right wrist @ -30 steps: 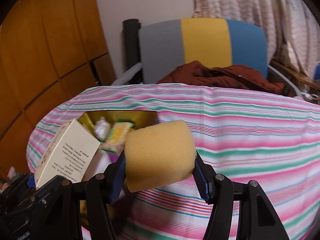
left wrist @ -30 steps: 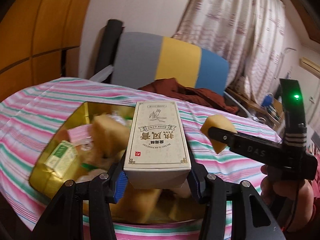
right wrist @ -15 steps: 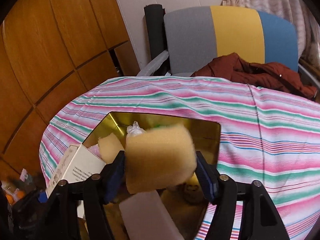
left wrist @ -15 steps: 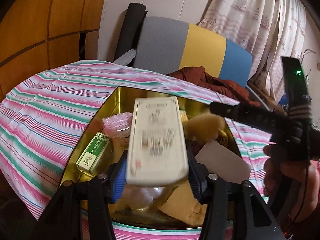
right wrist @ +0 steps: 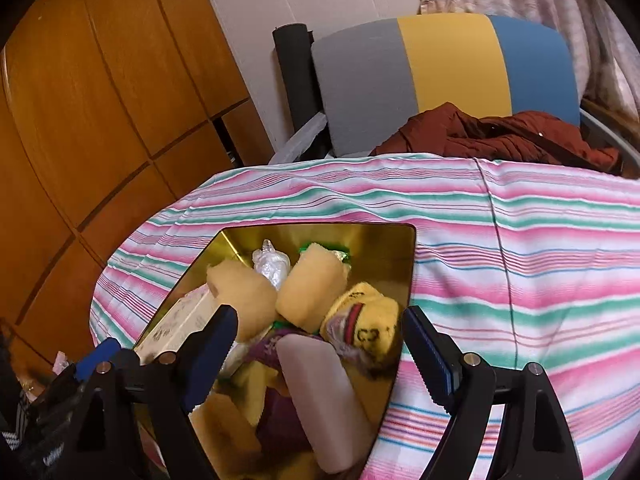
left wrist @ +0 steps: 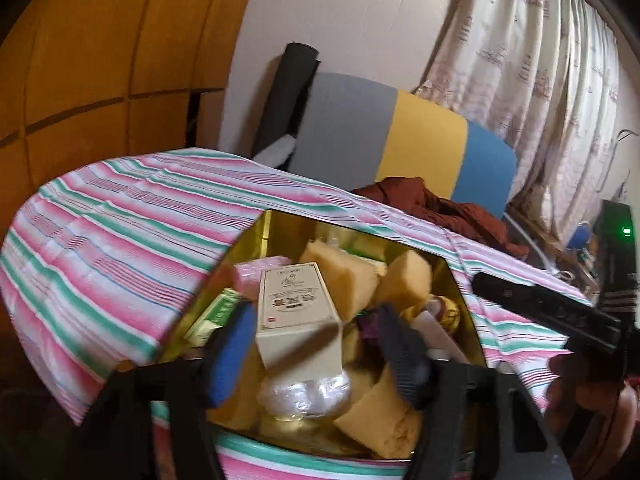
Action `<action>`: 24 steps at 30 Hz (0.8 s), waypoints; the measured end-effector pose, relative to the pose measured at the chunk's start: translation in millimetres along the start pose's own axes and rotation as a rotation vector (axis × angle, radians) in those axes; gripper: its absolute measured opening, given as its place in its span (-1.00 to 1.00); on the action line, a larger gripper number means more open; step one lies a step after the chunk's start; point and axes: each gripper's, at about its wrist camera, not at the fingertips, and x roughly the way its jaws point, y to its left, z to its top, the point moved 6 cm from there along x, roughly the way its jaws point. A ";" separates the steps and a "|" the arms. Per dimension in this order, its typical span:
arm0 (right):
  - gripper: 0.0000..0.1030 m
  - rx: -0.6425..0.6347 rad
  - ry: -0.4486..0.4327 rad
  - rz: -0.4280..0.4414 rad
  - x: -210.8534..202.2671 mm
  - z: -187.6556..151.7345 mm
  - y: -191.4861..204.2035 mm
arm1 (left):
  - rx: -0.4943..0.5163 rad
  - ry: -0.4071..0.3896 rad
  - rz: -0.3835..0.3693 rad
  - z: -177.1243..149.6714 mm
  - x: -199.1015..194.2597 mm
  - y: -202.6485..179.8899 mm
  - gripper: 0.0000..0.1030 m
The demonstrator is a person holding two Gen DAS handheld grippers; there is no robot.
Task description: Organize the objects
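On the striped tablecloth point(right wrist: 520, 240), which covers the table in pink, green and white bands, a gold tin point(right wrist: 372, 240) sits open and filled with assorted items. Behind the table stands a chair back point(right wrist: 440, 72) in grey, yellow and blue panels, with a dark red garment point(right wrist: 500, 136) heaped at its base. Inside the tin, the cream carton point(left wrist: 296, 312) lies on top of the contents, resting partly on a clear plastic bag point(left wrist: 304, 396). Two yellow sponge blocks point(right wrist: 312, 292) lie side by side near the tin's centre, touching each other. A pale pink case point(right wrist: 320, 396) lies at the near end. The left gripper point(left wrist: 316, 348) is spread, its blue pads clear of the carton on both sides. The right gripper point(right wrist: 320, 360) is likewise spread wide above the tin and holds nothing
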 end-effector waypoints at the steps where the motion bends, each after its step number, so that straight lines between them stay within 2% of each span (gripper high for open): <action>1: 0.64 0.004 -0.002 0.002 -2.0 -0.7 -1.0 | 0.004 0.010 0.009 -0.9 2.4 1.1 0.00; 5: 0.64 0.020 -0.003 0.006 -7.7 -5.1 -4.8 | 0.008 0.076 -0.005 -5.9 24.1 2.2 -0.09; 9: 0.64 0.022 0.007 0.001 -7.1 -7.7 -5.3 | 0.022 0.153 -0.081 -14.0 50.8 -8.9 -0.10; 13: 0.64 0.016 0.008 0.003 -11.0 -9.4 -4.8 | 0.036 0.132 -0.091 -13.3 42.4 -18.4 -0.09; 15: 0.65 0.005 0.004 0.001 -13.5 -8.7 -2.7 | 0.052 0.119 -0.066 -9.7 31.6 -21.1 0.03; 17: 0.74 -0.005 0.008 -0.006 -15.0 -9.4 0.2 | 0.064 0.116 -0.036 -5.8 21.4 -22.3 0.12; 20: 0.87 -0.013 0.015 -0.011 -17.4 -10.7 7.4 | 0.086 0.104 0.059 2.7 8.4 -20.2 0.20; 22: 0.96 -0.029 0.023 -0.028 -18.1 -11.7 12.5 | 0.097 0.100 0.133 7.0 1.0 -18.2 0.20; 24: 0.99 -0.045 0.023 -0.047 -20.6 -11.8 17.1 | 0.091 0.098 0.164 10.3 -4.9 -17.0 0.20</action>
